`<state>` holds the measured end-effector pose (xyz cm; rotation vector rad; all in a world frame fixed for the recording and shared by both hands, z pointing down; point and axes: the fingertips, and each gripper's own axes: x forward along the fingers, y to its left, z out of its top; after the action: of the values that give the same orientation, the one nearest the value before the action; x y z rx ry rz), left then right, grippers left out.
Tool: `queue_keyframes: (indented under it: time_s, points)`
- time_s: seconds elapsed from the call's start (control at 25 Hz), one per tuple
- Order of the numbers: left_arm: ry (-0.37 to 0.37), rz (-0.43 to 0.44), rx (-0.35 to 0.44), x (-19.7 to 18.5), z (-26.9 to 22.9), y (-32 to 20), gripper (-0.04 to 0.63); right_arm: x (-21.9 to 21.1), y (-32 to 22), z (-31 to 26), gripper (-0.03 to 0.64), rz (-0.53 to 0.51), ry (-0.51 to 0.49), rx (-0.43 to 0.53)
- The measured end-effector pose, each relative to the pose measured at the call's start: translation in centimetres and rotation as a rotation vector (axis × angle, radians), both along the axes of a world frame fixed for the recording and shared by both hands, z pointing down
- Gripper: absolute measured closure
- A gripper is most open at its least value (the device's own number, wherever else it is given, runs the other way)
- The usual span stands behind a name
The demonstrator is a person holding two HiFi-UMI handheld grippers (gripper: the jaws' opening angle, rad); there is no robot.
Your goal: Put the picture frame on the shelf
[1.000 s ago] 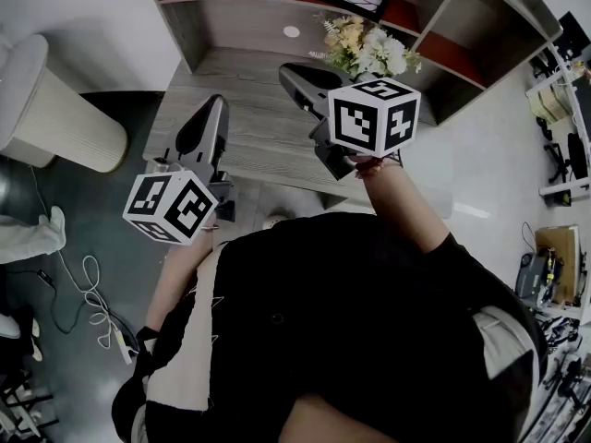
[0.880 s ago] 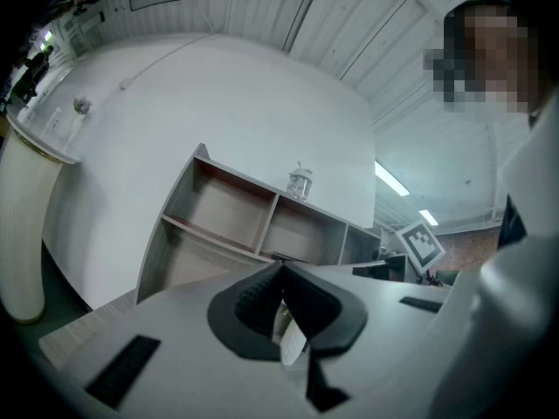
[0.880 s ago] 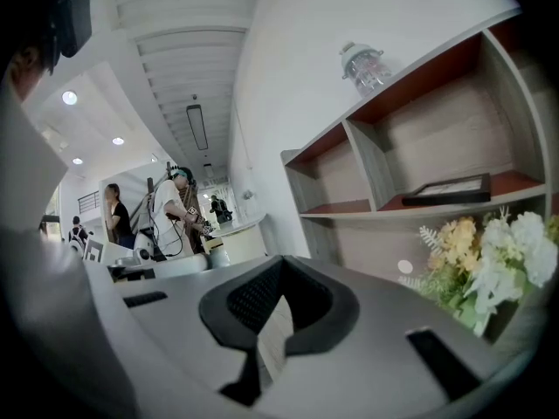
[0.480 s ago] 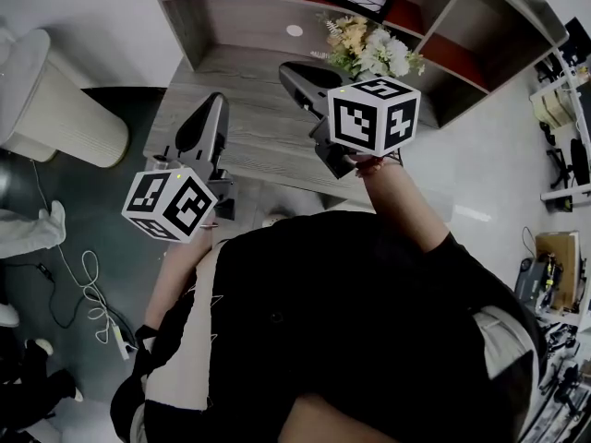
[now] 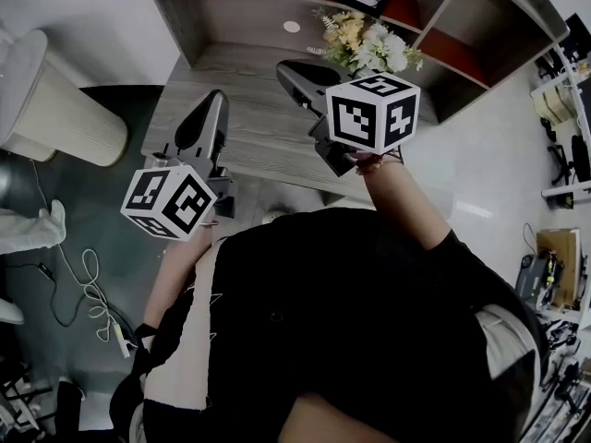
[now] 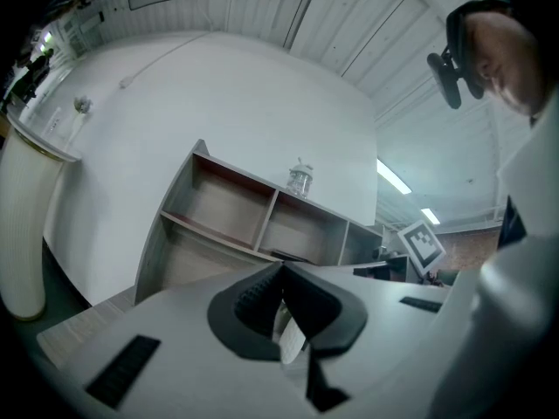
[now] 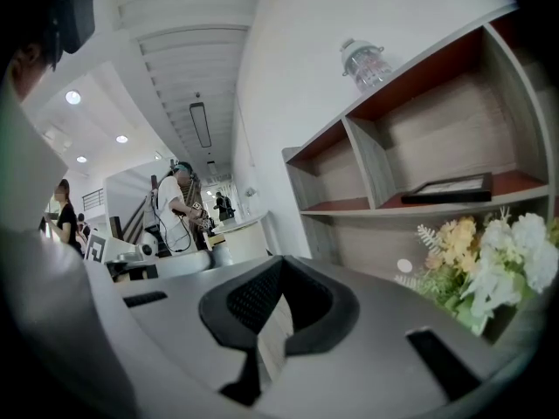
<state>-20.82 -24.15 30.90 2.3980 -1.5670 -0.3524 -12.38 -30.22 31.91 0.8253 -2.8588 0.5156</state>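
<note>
Left gripper [image 6: 281, 271]: jaws closed tip to tip, nothing between them. Right gripper [image 7: 279, 263]: same, tips together, empty. Picture frame [image 7: 447, 188] lies flat in a red-floored compartment of the shelf [image 7: 365, 162], ahead of and above the right fingertips, well apart. Flower bunch [image 7: 489, 264] to the right of those fingertips, below the frame. Glass jar [image 7: 364, 63] on the shelf top
</note>
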Motion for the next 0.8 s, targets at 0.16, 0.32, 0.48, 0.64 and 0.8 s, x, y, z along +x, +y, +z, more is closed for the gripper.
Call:
queue_keyframes:
  time_s: [0.16,0.32,0.48,0.64,0.8]
  points:
    - [-0.003,0.005,0.001,0.3,-0.2,0.0,0.586,0.5,-0.2,-0.1,0.612,0.023,0.023,0.04]
    - [-0.006,0.008,-0.002,0.3,0.0,-0.2,0.586,0.7,-0.2,-0.8,0.612,0.03,0.009,0.083]
    - [-0.007,0.015,-0.003,0.5,0.0,-0.5,0.586,0.1,0.1,-0.9,0.612,0.002,0.009,0.105]
    - [-0.007,0.015,-0.002,0.5,-0.1,-0.7,0.586,-0.3,0.2,-0.9,0.612,-0.018,0.018,0.111]
    - [-0.004,0.013,-0.005,0.4,0.0,-0.9,0.586,-0.4,0.1,-0.8,0.612,-0.022,0.021,0.112]
